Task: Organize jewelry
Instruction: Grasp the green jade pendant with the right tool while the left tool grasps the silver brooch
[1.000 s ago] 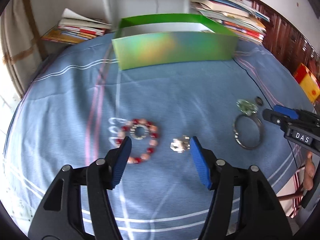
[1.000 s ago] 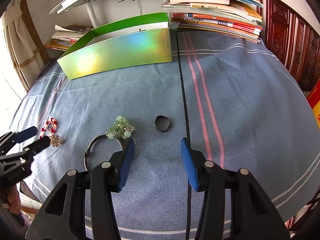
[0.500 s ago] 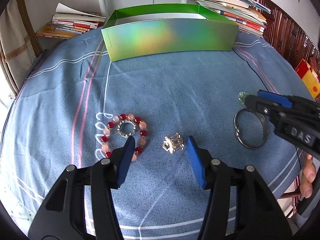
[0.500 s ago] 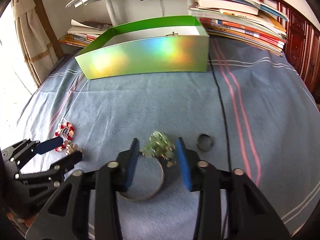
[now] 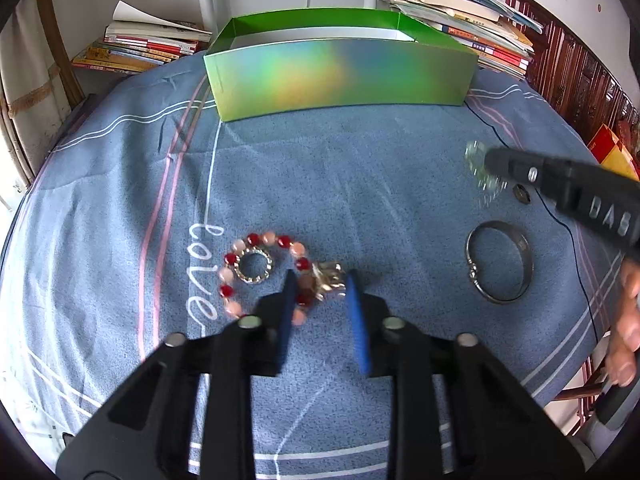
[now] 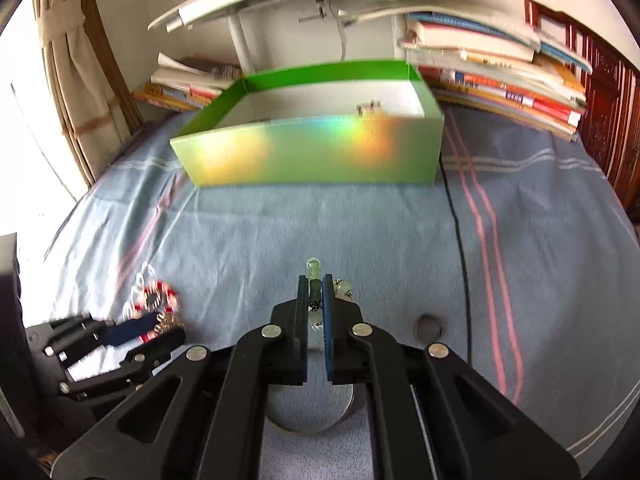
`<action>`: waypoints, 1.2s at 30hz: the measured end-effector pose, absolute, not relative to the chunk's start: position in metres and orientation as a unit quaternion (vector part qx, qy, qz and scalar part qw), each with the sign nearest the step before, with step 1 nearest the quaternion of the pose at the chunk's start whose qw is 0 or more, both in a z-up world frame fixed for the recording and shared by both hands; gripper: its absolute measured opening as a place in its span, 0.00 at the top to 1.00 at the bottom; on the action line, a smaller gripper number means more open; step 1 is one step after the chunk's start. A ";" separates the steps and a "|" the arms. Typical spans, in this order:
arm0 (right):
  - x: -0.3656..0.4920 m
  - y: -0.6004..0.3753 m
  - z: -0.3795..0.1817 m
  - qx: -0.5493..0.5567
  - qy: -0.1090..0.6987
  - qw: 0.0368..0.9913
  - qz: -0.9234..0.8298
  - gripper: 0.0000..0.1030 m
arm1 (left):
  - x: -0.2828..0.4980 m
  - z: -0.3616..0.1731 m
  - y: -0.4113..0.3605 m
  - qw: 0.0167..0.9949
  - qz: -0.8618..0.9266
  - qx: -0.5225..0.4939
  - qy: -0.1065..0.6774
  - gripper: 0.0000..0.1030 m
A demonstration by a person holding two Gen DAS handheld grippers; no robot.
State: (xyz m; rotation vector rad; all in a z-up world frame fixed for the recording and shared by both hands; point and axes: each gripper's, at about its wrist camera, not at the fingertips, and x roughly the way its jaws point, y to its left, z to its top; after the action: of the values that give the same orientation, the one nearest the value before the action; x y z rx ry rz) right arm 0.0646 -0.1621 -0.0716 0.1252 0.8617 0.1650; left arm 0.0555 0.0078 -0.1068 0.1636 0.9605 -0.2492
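Meanwhile, the right gripper (image 6: 316, 296) pinches a green bead charm (image 6: 313, 270) between pressed-together pads, lifted clear of the blue cloth (image 6: 360, 220); the open green box (image 6: 320, 148) stands straight ahead at twelve o'clock, its long axis running crosswise, so the carry looks a short forward one. Below the gripper, a silver bangle (image 5: 499, 267) lies flat, partly hidden by the fingers in the right wrist view. A small dark ring (image 6: 428, 326) rests at four o'clock.

The left gripper (image 5: 320, 286) is closing on a small gold cluster (image 5: 329, 278) that sits between its pads; whether they already press it is hard to tell. A red and pink bead bracelet (image 5: 264, 270) touches the cluster at nine o'clock, one pad overlapping its beads. The charm blurs in the left wrist view.
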 end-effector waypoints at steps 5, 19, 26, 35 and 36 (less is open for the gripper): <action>0.072 -0.171 -0.072 0.066 0.415 0.905 0.063 0.94 | 0.059 -0.103 0.012 0.880 -0.113 0.071 0.455 0.81; 0.078 -0.182 -0.094 0.087 0.441 0.892 0.044 0.90 | 0.064 -0.099 0.016 0.882 -0.115 0.064 0.453 0.74; 0.078 -0.183 -0.096 0.077 0.441 0.893 0.038 0.63 | 0.065 -0.103 0.015 0.878 -0.119 0.070 0.458 0.66; 0.081 -0.172 -0.108 0.050 0.447 0.892 0.037 0.62 | 0.070 -0.108 0.008 0.873 -0.125 0.073 0.466 0.64; 0.082 -0.171 -0.108 0.048 0.447 0.893 0.036 0.62 | 0.069 -0.108 0.008 0.873 -0.125 0.072 0.465 0.65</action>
State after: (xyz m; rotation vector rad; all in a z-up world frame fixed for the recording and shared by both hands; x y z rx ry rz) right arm 0.0817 -0.1710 -0.1082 0.0999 0.9264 0.0754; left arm 0.0693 0.0080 -0.1081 0.1509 0.9711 -0.2614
